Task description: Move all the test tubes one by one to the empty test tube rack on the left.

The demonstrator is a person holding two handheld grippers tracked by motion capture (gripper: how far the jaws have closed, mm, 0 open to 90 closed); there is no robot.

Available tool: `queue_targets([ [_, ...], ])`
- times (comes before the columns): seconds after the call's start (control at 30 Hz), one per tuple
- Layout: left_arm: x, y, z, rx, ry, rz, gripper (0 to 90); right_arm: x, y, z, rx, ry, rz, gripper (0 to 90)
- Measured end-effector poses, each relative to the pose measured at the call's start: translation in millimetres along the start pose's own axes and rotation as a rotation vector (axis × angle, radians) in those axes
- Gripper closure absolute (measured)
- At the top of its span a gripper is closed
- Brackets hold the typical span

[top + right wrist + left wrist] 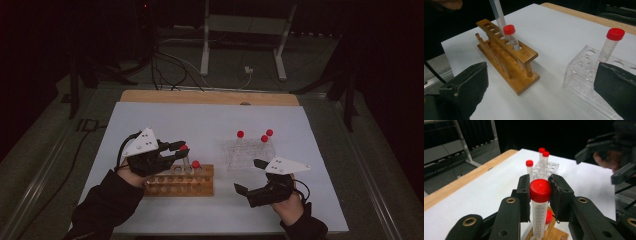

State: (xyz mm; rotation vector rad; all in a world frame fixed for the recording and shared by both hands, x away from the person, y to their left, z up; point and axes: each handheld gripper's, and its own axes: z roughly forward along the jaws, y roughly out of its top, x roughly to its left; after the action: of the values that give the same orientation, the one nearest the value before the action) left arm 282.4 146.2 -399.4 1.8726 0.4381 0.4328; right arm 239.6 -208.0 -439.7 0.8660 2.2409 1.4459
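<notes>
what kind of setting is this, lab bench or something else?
Probably a staged lab-style test bench in a dark room: red-capped tubes in a clear rack, a wooden rack, and a white sheet over the table.

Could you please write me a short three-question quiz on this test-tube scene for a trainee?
1. True or false: the left tool is shut on a red-capped tube.
2. How many red-capped tubes stand in the clear plastic rack in the high view? A) one B) three C) five
3. Fill in: the tube already seated near the rack's end stands in the ______ rack.

Key:
1. True; its pads press on the cap, with the tube over the wooden rack.
2. B, three.
3. Wooden. The right tool is open and holds nothing, near the clear rack.
</notes>
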Motion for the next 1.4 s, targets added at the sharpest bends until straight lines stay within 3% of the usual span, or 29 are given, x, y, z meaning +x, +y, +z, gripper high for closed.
queue_targets([
  [0.63,2.7,-41.8,24.2,0.085,-0.011,-0.047,72.1,-0.1,-1.6,0.5,0.009,0.000,-0.009,0.0],
  [1.2,-0.5,-52.5,26.0,0.117,-0.001,-0.025,71.9,-1.0,-1.1,-1.1,0.008,0.006,-0.007,0.0],
  [1.4,1.4,-51.3,25.8,0.125,-0.017,-0.043,71.0,-1.8,1.3,-2.6,-0.002,0.005,-0.010,0.0],
])
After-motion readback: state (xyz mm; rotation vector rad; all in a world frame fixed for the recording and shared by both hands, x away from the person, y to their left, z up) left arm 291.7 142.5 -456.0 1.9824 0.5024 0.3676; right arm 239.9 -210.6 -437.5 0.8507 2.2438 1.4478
